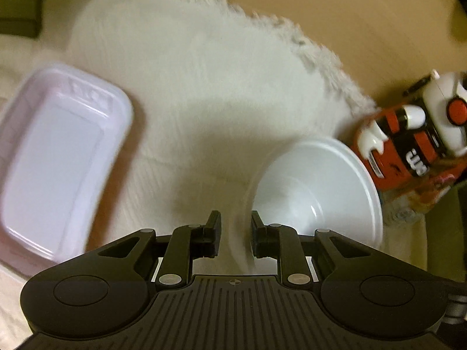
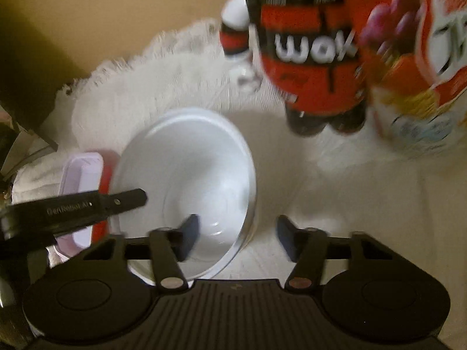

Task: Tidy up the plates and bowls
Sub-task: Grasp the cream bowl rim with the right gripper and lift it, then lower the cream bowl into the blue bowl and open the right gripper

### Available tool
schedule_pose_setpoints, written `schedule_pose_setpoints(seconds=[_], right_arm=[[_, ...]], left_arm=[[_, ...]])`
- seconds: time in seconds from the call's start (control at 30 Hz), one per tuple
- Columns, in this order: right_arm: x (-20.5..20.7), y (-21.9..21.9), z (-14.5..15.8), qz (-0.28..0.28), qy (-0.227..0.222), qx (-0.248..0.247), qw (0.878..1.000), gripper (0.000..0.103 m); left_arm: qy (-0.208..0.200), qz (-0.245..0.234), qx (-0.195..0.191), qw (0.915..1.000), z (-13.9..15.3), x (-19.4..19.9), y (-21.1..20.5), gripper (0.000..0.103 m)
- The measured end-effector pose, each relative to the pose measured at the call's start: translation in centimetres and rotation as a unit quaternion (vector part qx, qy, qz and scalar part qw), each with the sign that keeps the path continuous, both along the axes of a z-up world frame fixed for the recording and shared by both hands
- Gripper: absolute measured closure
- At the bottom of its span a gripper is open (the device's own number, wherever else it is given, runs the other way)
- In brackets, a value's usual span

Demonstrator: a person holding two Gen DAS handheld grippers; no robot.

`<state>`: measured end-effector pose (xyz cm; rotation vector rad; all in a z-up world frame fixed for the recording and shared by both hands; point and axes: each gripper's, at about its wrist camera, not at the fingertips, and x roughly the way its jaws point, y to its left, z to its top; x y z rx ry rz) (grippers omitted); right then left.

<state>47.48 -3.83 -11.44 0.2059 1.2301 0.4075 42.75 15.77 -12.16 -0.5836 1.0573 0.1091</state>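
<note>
A white round bowl [image 1: 318,192] stands on the white fringed cloth [image 1: 189,87], and its blurred left rim runs between the fingers of my left gripper [image 1: 233,234], which is partly closed around it. A pale lilac rectangular tray [image 1: 55,163] lies to the left. In the right wrist view the same bowl [image 2: 186,180] sits under my open right gripper [image 2: 238,240], whose left finger [image 2: 189,233] is over the bowl's inside and whose right finger is outside the rim. The left gripper's finger [image 2: 96,204] reaches in from the left over the tray [image 2: 81,180].
A red, black and white toy robot [image 2: 309,58] [image 1: 414,143] stands just behind the bowl. A red printed snack bag [image 2: 414,67] leans beside it on the right. Tan tabletop [image 1: 350,14] lies past the cloth's fringe. Dark objects [image 2: 20,93] sit at the far left.
</note>
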Motion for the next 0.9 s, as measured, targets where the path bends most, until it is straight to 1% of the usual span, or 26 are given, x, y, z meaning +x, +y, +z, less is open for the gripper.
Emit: schedule_pose_setpoints(seconds=[0.03, 0.07, 0.1, 0.2, 0.3, 0.4, 0.43, 0.5, 0.6, 0.67, 0.73, 0.8, 0.9], right_arm=[[0.0, 0.2, -0.2, 0.003, 0.005, 0.003, 1.000, 0.066], [-0.2, 0.2, -0.2, 0.009, 0.006, 0.007, 1.000, 0.074], [-0.5, 0.2, 0.0, 0.011, 0.001, 0.005, 1.000, 0.076], [-1.7, -0.3, 1.8, 0.012, -0.030, 0.006, 0.999, 0.078], [-3.8, -1.1, 4.4, 0.008, -0.070, 0.009, 0.997, 0.078], [-6.7, -2.1, 7.4, 0.003, -0.103, 0.005, 0.995, 0.078], [-7.7, -2.5, 8.2, 0.000, -0.110, 0.006, 0.994, 0.078], [-9.9, -3.7, 9.4, -0.010, -0.113, 0.010, 0.994, 0.078], [-13.0, -5.1, 10.6, -0.030, -0.117, 0.004, 0.993, 0.078], [-15.0, -6.0, 11.3, -0.044, -0.117, -0.008, 0.992, 0.078], [-16.9, -6.7, 11.4, -0.061, -0.115, -0.026, 0.991, 0.078], [-18.4, -7.1, 11.4, -0.075, -0.107, -0.042, 0.991, 0.078], [-20.4, -7.5, 11.2, -0.088, -0.102, -0.054, 0.989, 0.078]], left_arm=[[-0.003, -0.007, -0.008, 0.9999, 0.0, -0.2, -0.1, 0.077], [-0.007, -0.010, -0.005, 0.9999, 0.3, -0.4, -0.3, 0.077], [-0.013, -0.012, -0.003, 0.9998, 0.7, -0.8, -0.5, 0.078], [-0.045, -0.019, -0.011, 0.9987, 2.8, -2.3, -0.7, 0.080], [-0.079, -0.026, -0.041, 0.9957, 5.1, -4.2, -0.7, 0.081], [-0.110, -0.035, -0.074, 0.9906, 7.4, -6.3, -0.9, 0.080], [-0.119, -0.042, -0.079, 0.9888, 8.2, -7.0, -1.1, 0.078], [-0.127, -0.074, -0.087, 0.9853, 9.6, -8.0, -2.0, 0.076], [-0.115, -0.119, -0.098, 0.9814, 10.7, -9.0, -3.5, 0.074], [-0.095, -0.166, -0.078, 0.9785, 11.1, -9.5, -5.3, 0.075], [-0.074, -0.212, -0.052, 0.9731, 11.2, -10.4, -7.2, 0.076], [-0.063, -0.240, -0.038, 0.9680, 11.0, -11.5, -8.5, 0.076], [-0.052, -0.264, -0.033, 0.9625, 10.4, -12.8, -9.5, 0.076]])
